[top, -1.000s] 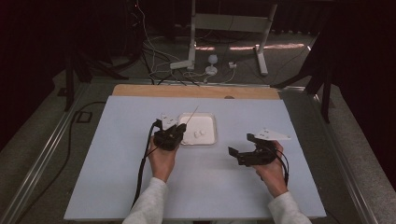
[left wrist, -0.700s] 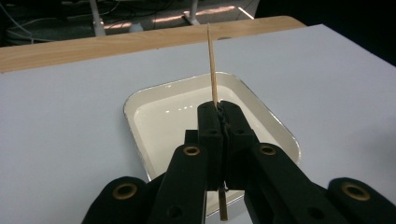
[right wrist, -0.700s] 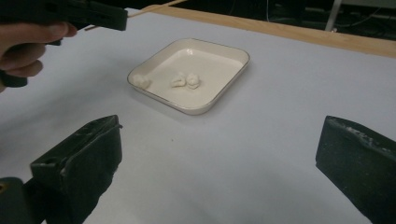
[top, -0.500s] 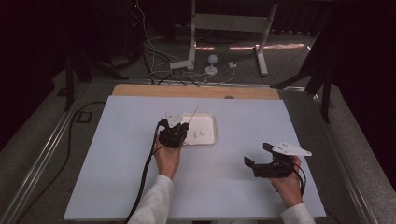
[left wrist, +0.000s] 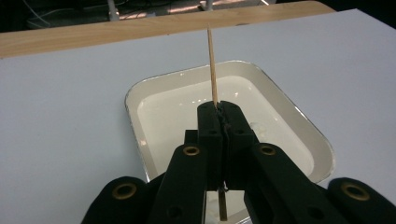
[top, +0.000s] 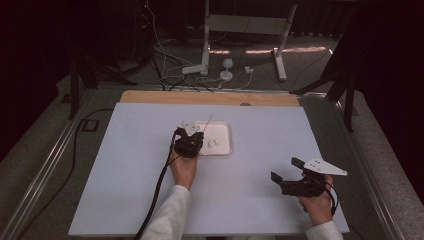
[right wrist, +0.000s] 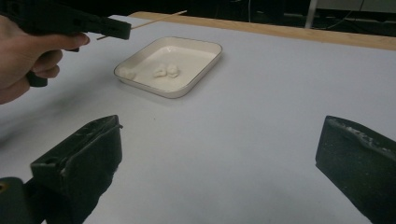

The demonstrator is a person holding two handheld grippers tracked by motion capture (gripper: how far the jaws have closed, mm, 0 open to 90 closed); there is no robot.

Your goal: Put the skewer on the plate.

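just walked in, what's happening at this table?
A person works two handheld grippers. The left gripper is shut on a thin wooden skewer, held over a white tray with a few small white pieces in it. The right gripper is open and holds nothing, near the table's right front.

Thin wooden skewer, pale and matt, clamped in the left claw of matt black plastic with brass-coloured rivets. Glossy white tray, smooth and enamel-like, with a metallic rim. Matt white table top, far edge of bare light wood. Right claw pads rough, dull black.
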